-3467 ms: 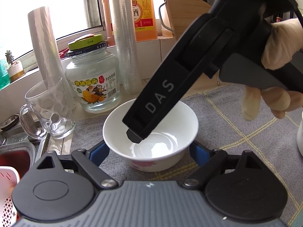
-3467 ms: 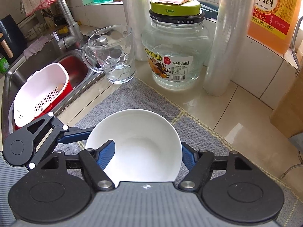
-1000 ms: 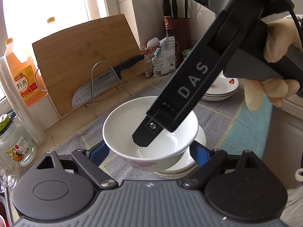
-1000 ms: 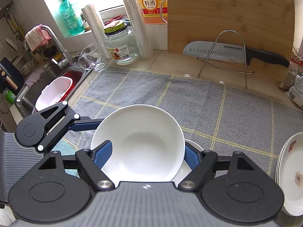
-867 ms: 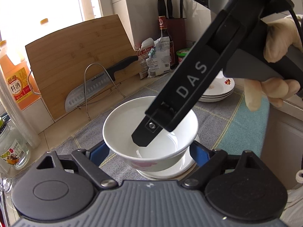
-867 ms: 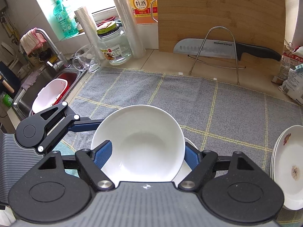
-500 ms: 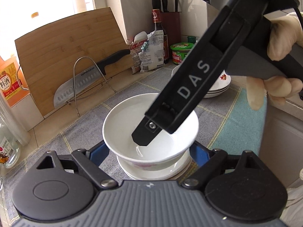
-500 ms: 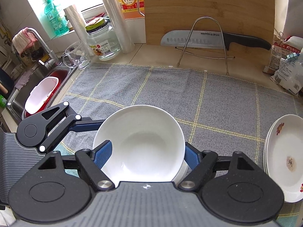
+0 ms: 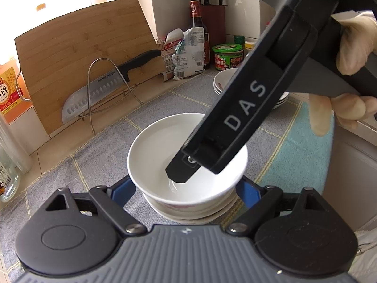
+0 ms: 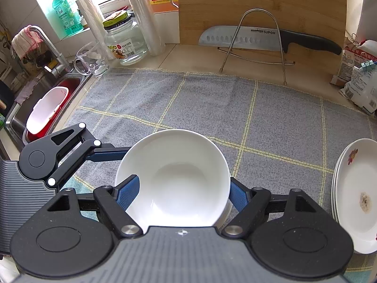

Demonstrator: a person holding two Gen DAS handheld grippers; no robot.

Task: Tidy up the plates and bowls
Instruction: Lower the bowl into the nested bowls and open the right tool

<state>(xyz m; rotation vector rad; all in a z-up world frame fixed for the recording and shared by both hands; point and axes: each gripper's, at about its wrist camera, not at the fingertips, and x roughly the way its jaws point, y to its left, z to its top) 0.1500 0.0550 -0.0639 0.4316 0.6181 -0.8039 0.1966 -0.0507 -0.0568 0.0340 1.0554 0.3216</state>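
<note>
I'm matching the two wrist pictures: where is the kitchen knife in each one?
Left wrist view: the kitchen knife is at upper left, on the wire stand.
Right wrist view: the knife is at upper right, on the same stand.
Shared landmark: the wooden cutting board behind it.

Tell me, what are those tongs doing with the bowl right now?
Both tongs, left and right, clamp one white bowl. Bowl sits just over stacked bowls. Nothing in the way.
</note>
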